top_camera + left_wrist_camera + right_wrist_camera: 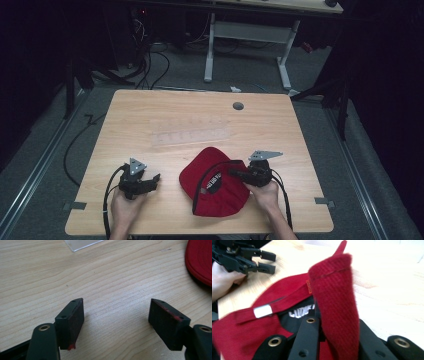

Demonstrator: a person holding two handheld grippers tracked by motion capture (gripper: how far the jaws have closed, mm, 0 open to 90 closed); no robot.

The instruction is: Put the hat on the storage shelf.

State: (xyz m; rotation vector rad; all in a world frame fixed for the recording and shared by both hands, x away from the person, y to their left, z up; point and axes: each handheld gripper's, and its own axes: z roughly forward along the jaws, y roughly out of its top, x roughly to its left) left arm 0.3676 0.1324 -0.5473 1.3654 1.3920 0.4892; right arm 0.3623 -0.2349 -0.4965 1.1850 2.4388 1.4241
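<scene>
Jaws of right gripper (pixel 329 325) clamp red cap (pixel 332 302) | white tag (pixel 262 310) inside

Dim room, grey floor (pixel 45 145), white-legged desk (pixel 250 35) behind

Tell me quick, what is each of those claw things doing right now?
Left gripper: open, holding nothing, over bare table.
Right gripper: closed on the red cap.

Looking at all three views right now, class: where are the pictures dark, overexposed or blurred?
High view: the room around the table is very dark. Right gripper view: the tabletop at right is washed out, and the red cap pinched by the right gripper is soft. Left gripper view: evenly lit and sharp.
</scene>
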